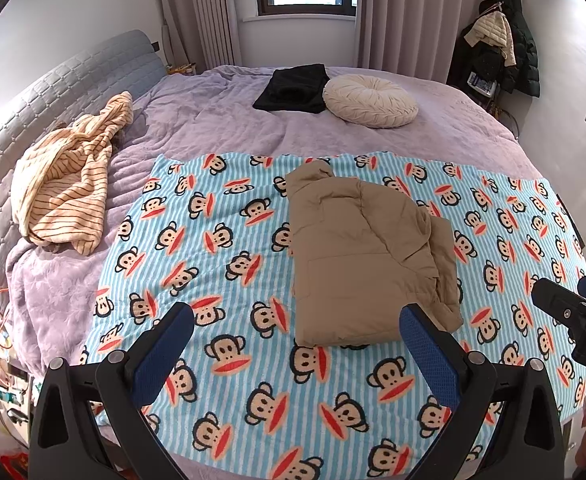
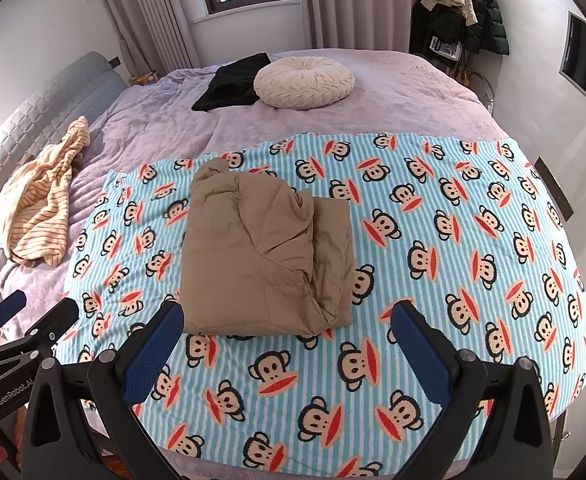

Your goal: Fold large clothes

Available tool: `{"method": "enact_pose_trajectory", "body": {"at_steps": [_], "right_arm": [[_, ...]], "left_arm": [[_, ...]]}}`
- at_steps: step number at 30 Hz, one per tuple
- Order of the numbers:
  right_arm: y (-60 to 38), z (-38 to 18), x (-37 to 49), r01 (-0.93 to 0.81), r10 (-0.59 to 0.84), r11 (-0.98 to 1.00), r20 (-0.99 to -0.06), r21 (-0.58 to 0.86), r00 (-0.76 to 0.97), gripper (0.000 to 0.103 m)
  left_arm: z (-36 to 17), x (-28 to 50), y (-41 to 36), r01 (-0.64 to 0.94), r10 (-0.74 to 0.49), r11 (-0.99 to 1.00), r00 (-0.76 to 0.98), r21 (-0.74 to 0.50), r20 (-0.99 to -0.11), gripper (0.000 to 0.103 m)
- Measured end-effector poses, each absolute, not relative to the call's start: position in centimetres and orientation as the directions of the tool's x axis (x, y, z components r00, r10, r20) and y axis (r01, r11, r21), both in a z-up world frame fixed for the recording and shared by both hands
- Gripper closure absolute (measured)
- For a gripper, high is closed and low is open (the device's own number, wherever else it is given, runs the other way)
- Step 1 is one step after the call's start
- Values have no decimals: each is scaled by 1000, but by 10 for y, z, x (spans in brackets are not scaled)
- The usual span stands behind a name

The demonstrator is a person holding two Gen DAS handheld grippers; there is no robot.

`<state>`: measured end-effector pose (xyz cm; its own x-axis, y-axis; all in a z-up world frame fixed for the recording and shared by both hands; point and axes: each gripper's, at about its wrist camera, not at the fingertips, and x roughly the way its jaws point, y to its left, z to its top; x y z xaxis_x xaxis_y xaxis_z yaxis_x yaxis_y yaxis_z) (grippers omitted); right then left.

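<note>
A tan padded jacket (image 1: 367,256) (image 2: 267,250) lies folded into a compact rectangle on the blue striped monkey-print blanket (image 1: 229,264) (image 2: 433,240). My left gripper (image 1: 297,320) hovers open above the blanket's near edge, its fingers wide apart, short of the jacket's near hem. My right gripper (image 2: 287,320) is also open and empty, just in front of the jacket. Each gripper shows in the other's view: the right one at the far right (image 1: 577,304), the left one at the lower left (image 2: 33,312).
A striped cream garment (image 1: 65,184) (image 2: 39,208) lies crumpled by the grey headboard (image 1: 49,92). A folded black garment (image 1: 293,88) and a round cream cushion (image 1: 369,100) sit on the far purple bedspread (image 1: 229,120). Coats hang on a rack (image 1: 501,40) at the back right.
</note>
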<state>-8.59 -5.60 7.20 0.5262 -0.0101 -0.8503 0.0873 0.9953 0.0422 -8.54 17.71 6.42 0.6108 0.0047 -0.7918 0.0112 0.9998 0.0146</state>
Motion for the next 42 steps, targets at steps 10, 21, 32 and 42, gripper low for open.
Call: {"method": "enact_pose_trajectory", "body": {"at_steps": [10, 21, 32, 42], "right_arm": [[-56, 72, -85, 87, -9, 995, -851, 44, 525, 0], [-57, 72, -83, 85, -7, 995, -852, 44, 523, 0], [-57, 72, -83, 86, -8, 995, -854, 44, 521, 0], [-56, 71, -83, 86, -5, 995, -856, 46, 518, 0]], "left_arm": [[64, -85, 178, 10, 6, 1000, 611, 15, -791, 0], [64, -84, 177, 9, 7, 1000, 611, 15, -792, 0], [64, -83, 178, 12, 4, 1000, 610, 14, -792, 0], [60, -78, 181, 24, -19, 1000, 608, -6, -794, 0]]}}
